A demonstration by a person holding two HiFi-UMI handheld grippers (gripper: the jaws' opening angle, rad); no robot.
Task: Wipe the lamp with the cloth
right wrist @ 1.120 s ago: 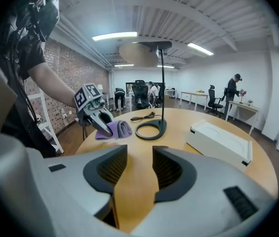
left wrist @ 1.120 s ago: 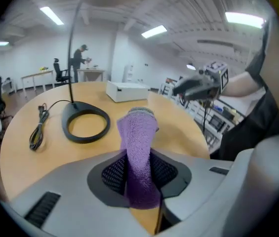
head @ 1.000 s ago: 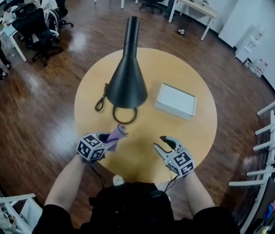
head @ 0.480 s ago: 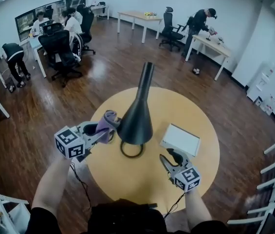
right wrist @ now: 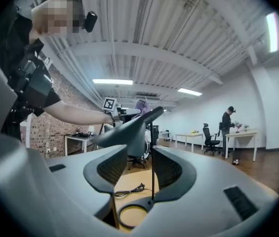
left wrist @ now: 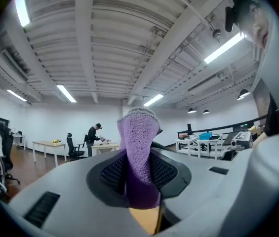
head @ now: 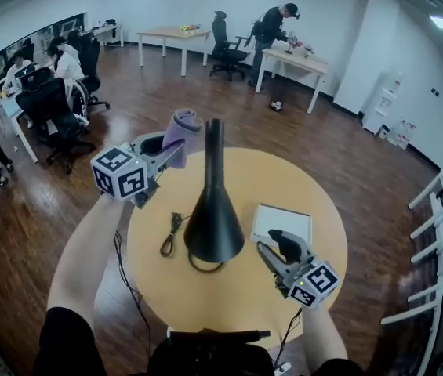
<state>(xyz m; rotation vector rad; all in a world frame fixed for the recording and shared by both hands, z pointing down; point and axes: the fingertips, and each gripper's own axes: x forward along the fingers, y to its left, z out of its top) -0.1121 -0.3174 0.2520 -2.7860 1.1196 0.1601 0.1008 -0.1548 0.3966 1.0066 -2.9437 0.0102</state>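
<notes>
The main risk is the lamp point(head: 213, 225) tipping. It looks top-heavy, with a dark cone shade and a long narrow neck over a thin stem and an open ring base. The right hand-held gripper point(head: 272, 244) hangs low beside the shade with its jaws apart on nothing, so nothing steadies the lamp. A sideways push from the cloth point(head: 182, 125) against the neck could rock it or slide it across the tabletop point(head: 319, 202), perhaps toward the white box point(head: 282, 222).

The left hand-held gripper point(head: 168, 150) is clamped on the purple cloth and holds it up just beside the top of the neck, apparently short of touching. Only a narrow fold sits between the pads, so a dragging stroke could pull the cloth free. The cable point(head: 170, 237) lying by the base could also snag if the lamp shifts.

The head view alone shows how cloth, lamp and both tools stand to one another. The left gripper view shows the grip itself, with the cloth point(left wrist: 138, 152) pinched and standing up past the jaws, but no lamp. The right gripper view looks under the shade to the thin stem point(right wrist: 152, 172) and ring base point(right wrist: 134, 214), which the shade largely covers from above.
</notes>
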